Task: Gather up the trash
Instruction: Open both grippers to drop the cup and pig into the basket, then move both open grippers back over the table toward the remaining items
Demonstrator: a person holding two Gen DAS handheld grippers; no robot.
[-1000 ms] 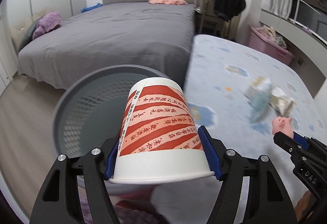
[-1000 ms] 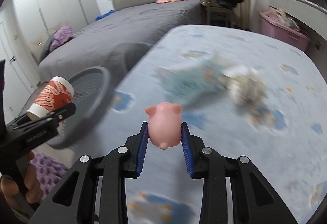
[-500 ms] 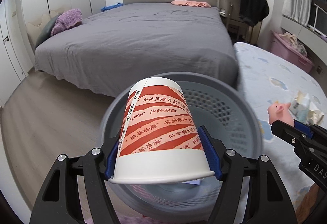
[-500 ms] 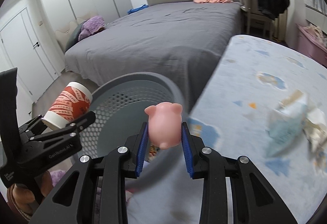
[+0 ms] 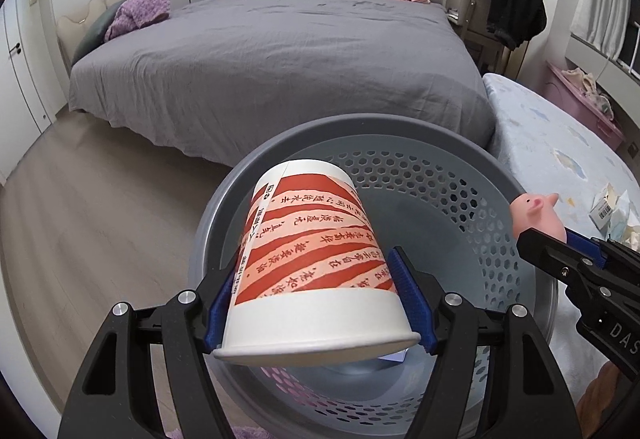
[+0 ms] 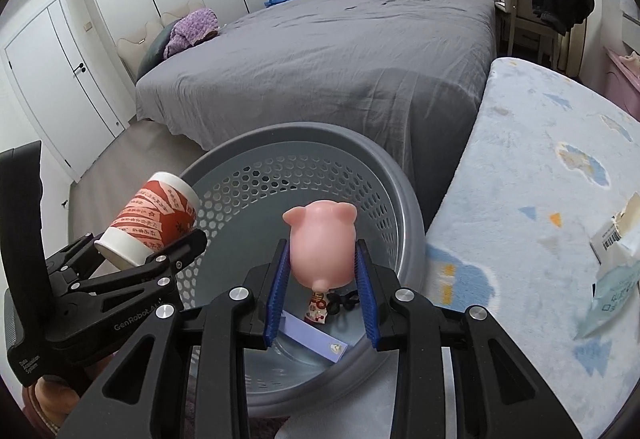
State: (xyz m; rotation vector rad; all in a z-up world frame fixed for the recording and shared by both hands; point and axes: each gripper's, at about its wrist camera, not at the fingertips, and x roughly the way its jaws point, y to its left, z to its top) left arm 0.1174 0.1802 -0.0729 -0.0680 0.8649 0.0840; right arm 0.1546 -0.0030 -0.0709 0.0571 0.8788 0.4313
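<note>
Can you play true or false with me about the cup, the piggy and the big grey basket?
1. The left gripper holds a red-striped paper cup. True.
2. The pink pig toy lies on the bed. False: it sits between the right gripper's blue fingers.
3. The grey basket has nothing in it. False: small items lie at its bottom.
4. Wrappers lie on the blue patterned mat. True.

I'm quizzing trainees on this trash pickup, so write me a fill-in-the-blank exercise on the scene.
1. The left gripper holds a red-striped paper ____.
2. The right gripper is shut on a pink toy ____.
3. Both grippers hang above a grey perforated ____.
4. Crumpled wrappers lie on the ____ patterned blanket.

Missing words: cup; pig; basket; blue
</note>
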